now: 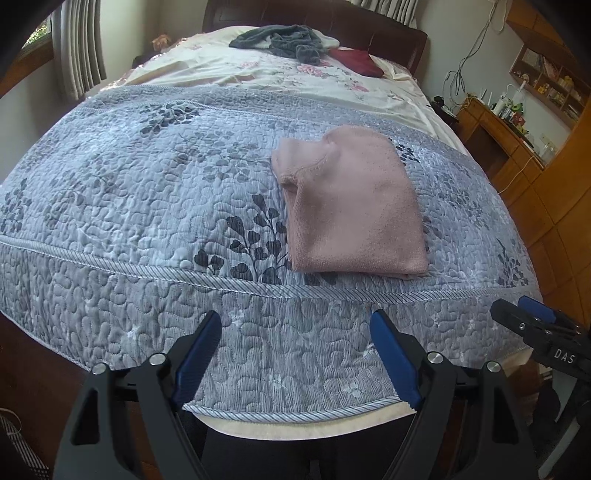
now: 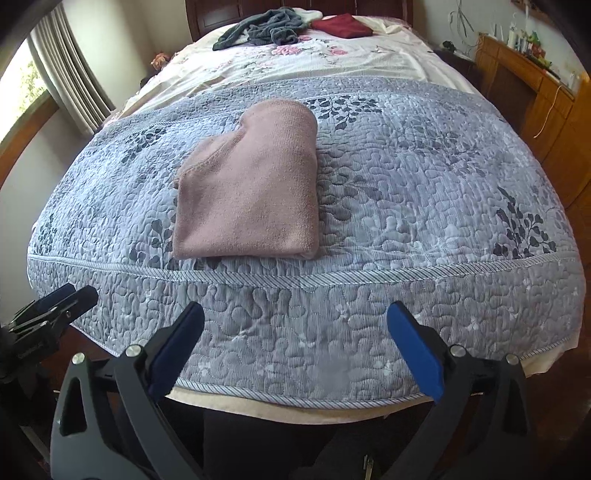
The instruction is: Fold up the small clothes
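Nearest us, our left gripper (image 1: 295, 332) hangs w/ its blue pads (image 1: 195, 354) spread wide apart, nothing between them, hovering over the foot-end drop of the grey-blue quilt (image 1: 147, 192). Our right gripper (image 2: 295, 325) sits the same way: jaws wide, empty, above the quilt's near edge. Each shows up in the other's view: the right one pokes in at the far right of the left cam, the left one at the far left of the right cam, so they're side by side, apart, neither touching cloth. Just under both, the quilt's striped hem runs over a cream mattress edge (image 2: 258, 402). Ahead of the grippers, beyond a piped seam, lies the pink garment (image 1: 351, 206), folded into a compact block w/ a narrower end pointing away from us; it's flat on the quilt, fwd and to the right of the left gripper, fwd and to the left of the right one, well clear of both. Farther on, the quilt ends and a cream floral sheet (image 2: 332, 62) begins. At the far end, near the dark headboard (image 1: 369, 22), sit a crumpled grey-green garment (image 2: 258, 31) and a dark red cloth (image 2: 341, 26), just beside each other. Off to the right of both grippers stands a wooden desk (image 1: 491, 136) w/ clutter; to the left, curtains (image 2: 70, 70) by a window.
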### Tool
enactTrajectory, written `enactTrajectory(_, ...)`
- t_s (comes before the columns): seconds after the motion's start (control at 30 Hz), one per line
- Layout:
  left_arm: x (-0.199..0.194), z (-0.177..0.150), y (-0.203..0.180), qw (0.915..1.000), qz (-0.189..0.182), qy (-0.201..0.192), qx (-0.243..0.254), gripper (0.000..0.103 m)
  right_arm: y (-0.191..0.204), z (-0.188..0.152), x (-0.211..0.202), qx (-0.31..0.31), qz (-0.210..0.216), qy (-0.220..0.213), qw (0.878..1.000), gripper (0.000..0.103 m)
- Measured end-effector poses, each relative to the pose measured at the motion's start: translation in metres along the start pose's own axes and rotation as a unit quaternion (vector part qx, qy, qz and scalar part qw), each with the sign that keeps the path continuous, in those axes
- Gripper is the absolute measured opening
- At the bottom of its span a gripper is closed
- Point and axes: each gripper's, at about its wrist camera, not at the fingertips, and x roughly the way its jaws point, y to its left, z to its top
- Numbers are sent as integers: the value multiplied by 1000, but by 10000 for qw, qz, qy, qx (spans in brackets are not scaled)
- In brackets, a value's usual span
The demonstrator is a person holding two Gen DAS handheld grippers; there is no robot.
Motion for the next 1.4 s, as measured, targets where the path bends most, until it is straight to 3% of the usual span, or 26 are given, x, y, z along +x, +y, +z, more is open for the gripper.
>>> enactTrajectory(0.23, -18, -3, -8, 9995, 243, -83, 185, 84, 9, -3, -25, -111, -188, -212, 9995, 100)
enactTrajectory(0.57, -46, -4, -18, 9986, 290, -282, 347, 85, 10, 0, -54, -43, -409, -395, 9984, 100)
enactTrajectory(1.0, -58, -2, -32, 9976, 376, -329, 472, 85, 20, 2, -62, -253, -479, -410, 9977, 100)
enactTrajectory(1.4, -54, 1, -43, 9967, 446, -314, 606, 85, 6, 7, -61, -16, -435, -453, 9980, 100)
